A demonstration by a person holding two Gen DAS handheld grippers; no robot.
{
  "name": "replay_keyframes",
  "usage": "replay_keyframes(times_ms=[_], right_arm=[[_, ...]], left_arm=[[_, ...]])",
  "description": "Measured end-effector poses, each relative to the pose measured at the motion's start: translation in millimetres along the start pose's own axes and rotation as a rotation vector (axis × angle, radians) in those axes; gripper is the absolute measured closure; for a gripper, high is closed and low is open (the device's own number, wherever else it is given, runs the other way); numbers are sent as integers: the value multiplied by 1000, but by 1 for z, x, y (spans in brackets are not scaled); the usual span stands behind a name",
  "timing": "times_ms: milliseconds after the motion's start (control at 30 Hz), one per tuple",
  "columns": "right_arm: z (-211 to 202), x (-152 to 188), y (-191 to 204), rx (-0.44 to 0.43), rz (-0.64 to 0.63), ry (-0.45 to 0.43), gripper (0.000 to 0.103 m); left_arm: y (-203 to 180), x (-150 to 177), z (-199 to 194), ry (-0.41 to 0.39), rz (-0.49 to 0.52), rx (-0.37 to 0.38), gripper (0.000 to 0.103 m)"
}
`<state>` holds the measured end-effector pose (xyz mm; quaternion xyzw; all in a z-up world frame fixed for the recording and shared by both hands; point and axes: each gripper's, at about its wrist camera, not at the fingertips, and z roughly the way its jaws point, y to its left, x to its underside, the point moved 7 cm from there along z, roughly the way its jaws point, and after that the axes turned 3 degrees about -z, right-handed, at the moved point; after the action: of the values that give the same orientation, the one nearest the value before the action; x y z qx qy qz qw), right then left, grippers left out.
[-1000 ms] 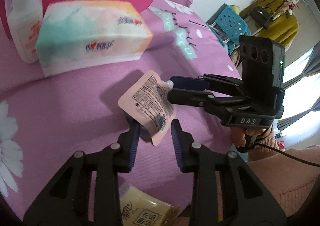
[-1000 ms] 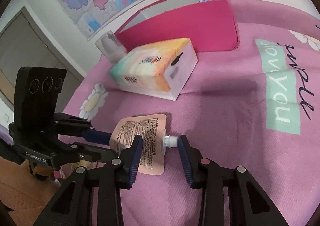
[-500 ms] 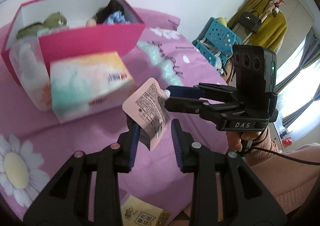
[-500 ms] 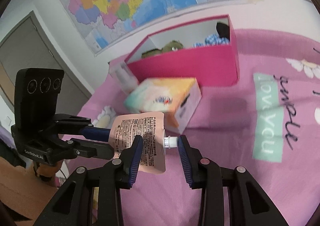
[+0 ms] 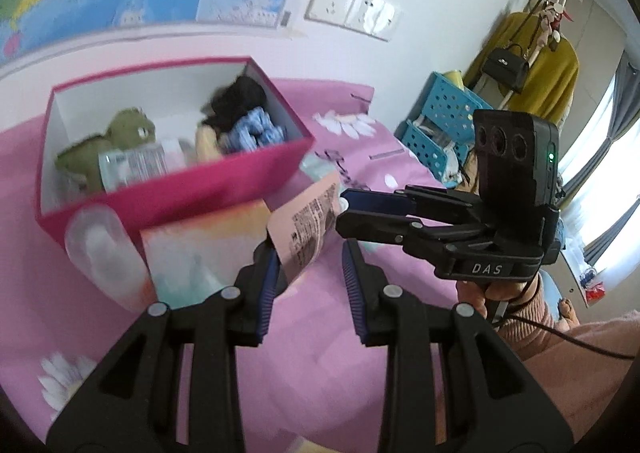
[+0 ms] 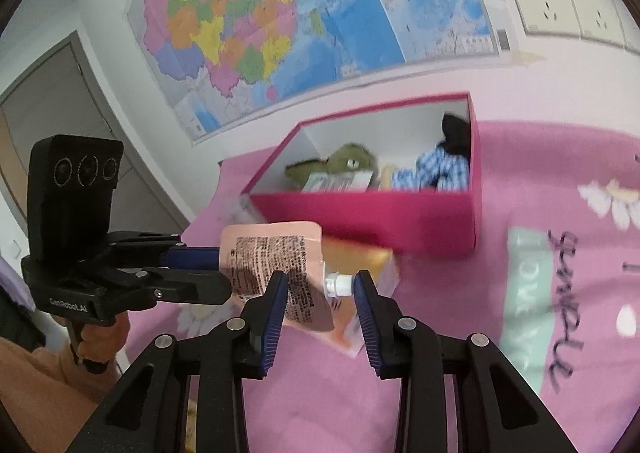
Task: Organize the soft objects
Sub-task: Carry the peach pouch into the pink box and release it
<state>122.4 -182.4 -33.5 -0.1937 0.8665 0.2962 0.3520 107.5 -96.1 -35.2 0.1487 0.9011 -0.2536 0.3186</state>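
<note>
Both tools grip the pink pouch (image 6: 276, 265) in front of the pink box (image 6: 372, 217): left tool (image 5: 308, 273) on its body, right tool (image 6: 320, 293) on its spout.

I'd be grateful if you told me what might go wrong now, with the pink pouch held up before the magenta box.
1. The pink printed spout pouch hangs in the air, and the right gripper seems to hold it only near its white cap. It may twist loose and drop onto the pastel tissue pack.
2. The magenta cardboard box already holds a green plush toy, so the pouch may catch on the rim.
</note>
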Motion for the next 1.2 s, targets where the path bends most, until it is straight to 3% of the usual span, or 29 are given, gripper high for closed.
replay_keyframes(times_ms=[567, 1000, 1200], right_arm=[[46, -88, -30, 49, -19, -29, 68], [97, -112, -67, 102, 37, -6, 69], [97, -109, -72, 145, 34, -19, 67]], left_arm=[[51, -85, 21, -22, -50, -120, 69], [90, -108, 64, 57, -129, -224, 69], [98, -107, 66, 52, -137, -263, 69]])
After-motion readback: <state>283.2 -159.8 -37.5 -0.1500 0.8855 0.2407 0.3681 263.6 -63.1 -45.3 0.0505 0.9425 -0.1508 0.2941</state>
